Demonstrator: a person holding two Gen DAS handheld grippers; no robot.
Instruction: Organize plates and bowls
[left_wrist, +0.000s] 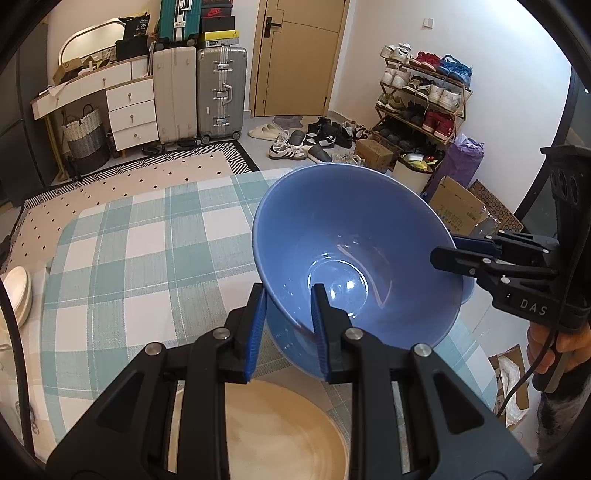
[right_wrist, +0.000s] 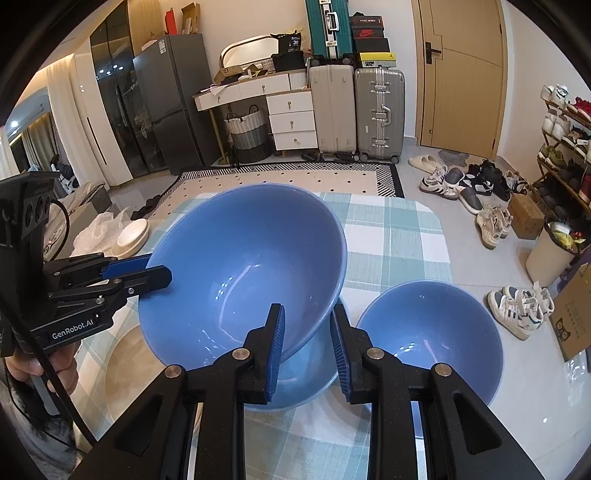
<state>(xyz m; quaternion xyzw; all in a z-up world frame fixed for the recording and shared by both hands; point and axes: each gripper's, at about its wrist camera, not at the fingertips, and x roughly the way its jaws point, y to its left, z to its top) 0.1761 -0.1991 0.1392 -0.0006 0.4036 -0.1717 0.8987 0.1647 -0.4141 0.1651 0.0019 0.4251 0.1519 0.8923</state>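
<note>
The large blue bowl (left_wrist: 354, 254) hangs tilted over the checked table (left_wrist: 140, 251), its rim clenched by both the left tool (left_wrist: 288, 314) and right tool (right_wrist: 306, 332); only the right view shows a smaller blue bowl (right_wrist: 428, 339) right of its tool.

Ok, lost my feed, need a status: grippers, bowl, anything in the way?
Left gripper and right gripper both shut on the large blue bowl, opposite rims, bowl tilted. Small blue bowl just right of it; tan plate below.
</note>
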